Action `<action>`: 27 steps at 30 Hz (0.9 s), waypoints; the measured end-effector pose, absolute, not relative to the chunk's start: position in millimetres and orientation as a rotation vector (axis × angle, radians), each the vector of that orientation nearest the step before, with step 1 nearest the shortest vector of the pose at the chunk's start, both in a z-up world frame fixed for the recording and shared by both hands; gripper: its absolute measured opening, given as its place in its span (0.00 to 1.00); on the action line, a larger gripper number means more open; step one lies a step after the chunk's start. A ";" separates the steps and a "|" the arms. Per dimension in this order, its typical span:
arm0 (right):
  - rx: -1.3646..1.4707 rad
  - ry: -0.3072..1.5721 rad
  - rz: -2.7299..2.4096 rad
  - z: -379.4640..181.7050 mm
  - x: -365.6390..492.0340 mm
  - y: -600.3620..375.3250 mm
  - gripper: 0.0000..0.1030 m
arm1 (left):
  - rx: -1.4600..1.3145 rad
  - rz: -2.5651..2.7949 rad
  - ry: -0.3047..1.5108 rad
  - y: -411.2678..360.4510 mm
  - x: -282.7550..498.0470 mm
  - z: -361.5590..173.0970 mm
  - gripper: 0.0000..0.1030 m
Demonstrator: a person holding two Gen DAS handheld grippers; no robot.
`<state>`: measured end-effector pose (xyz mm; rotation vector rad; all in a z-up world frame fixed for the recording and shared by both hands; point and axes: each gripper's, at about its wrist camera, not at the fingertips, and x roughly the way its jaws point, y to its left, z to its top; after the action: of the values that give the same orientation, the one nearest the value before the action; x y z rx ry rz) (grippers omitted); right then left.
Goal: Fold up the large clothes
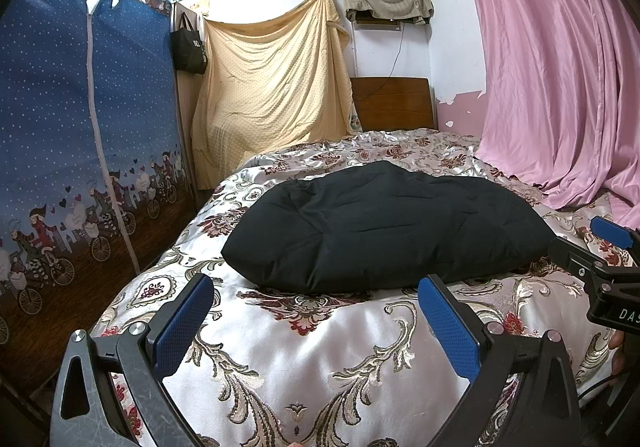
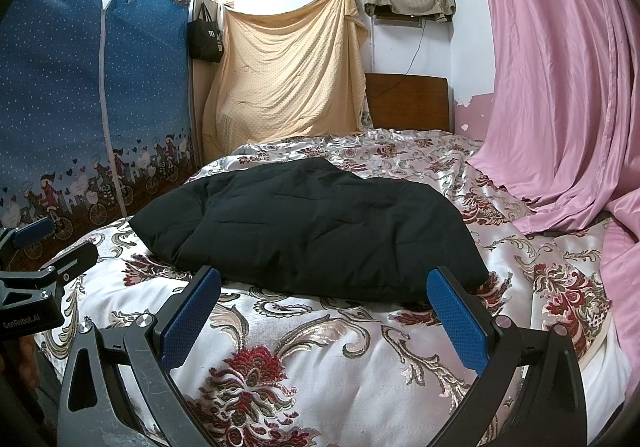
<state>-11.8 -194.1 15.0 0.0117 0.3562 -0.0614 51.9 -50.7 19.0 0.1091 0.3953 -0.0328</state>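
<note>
Both tongs, the left tongs (image 1: 316, 301) and right tongs (image 2: 324, 295), hung wide open and empty above the bed (image 2: 320, 359), short of the black garment (image 1: 380, 227) lying compactly bundled mid-bed, seemingly folded, so the next move likely called for only tidying or release.

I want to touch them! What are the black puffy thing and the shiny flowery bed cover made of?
The black garment looks like a padded coat: matte woven shell, probably nylon or polyester, with stitched quilt lines and a puffy filling. The bedspread looks like satin brocade: it gleams under the light and its flowers seem woven in. The tongs' blue pads look like dimpled rubber.
</note>
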 end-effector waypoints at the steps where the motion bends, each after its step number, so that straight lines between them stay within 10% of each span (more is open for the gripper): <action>1: 0.012 0.356 -0.062 14.8 -11.8 -194.1 0.99 | 0.110 -0.033 0.395 -50.6 51.8 18.9 1.00; 27: 0.012 0.357 -0.063 14.9 -11.7 -193.4 0.99 | 0.105 -0.009 0.393 -47.2 51.9 21.9 1.00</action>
<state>-11.7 -193.4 14.9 0.0117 0.3566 -0.0630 51.9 -47.2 21.9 0.1047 0.3929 -0.0085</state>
